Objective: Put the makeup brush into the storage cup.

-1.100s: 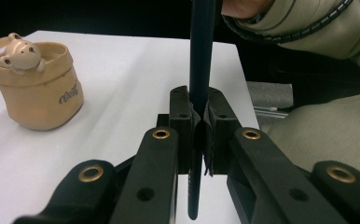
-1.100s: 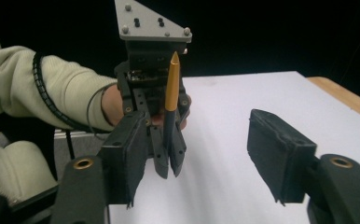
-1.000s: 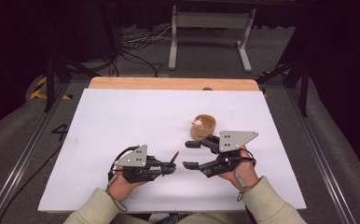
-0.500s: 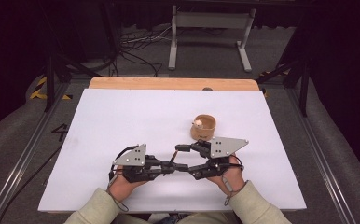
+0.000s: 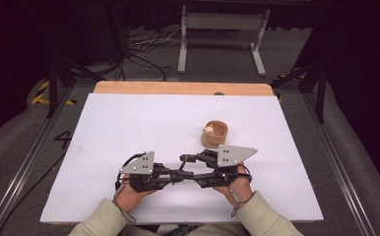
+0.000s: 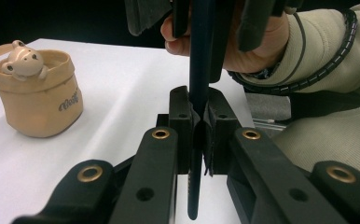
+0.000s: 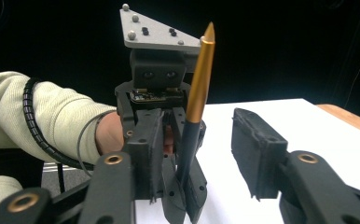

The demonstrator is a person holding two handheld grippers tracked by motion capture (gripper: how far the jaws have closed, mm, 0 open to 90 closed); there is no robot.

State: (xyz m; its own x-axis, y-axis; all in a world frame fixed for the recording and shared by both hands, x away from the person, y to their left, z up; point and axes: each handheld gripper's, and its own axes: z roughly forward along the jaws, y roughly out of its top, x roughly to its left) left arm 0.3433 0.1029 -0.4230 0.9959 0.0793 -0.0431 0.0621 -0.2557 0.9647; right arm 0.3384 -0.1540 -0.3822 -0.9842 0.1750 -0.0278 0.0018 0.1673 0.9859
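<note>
pen (image 6: 199, 70) top: hidden behind the right gripper (image 6: 215, 23) in the left gripper view
pen lower end: hidden among jaws in the right gripper view
cup (image 6: 40, 95) lettering: too small, perhaps a logo

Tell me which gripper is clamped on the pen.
The left gripper: its pads pinch the pen. The right gripper has been closing, pads apart.

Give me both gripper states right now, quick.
Left gripper: shut on the pen.
Right gripper: open, jaws have just been closing around the pen's gold end, pads not yet pressing it.
</note>
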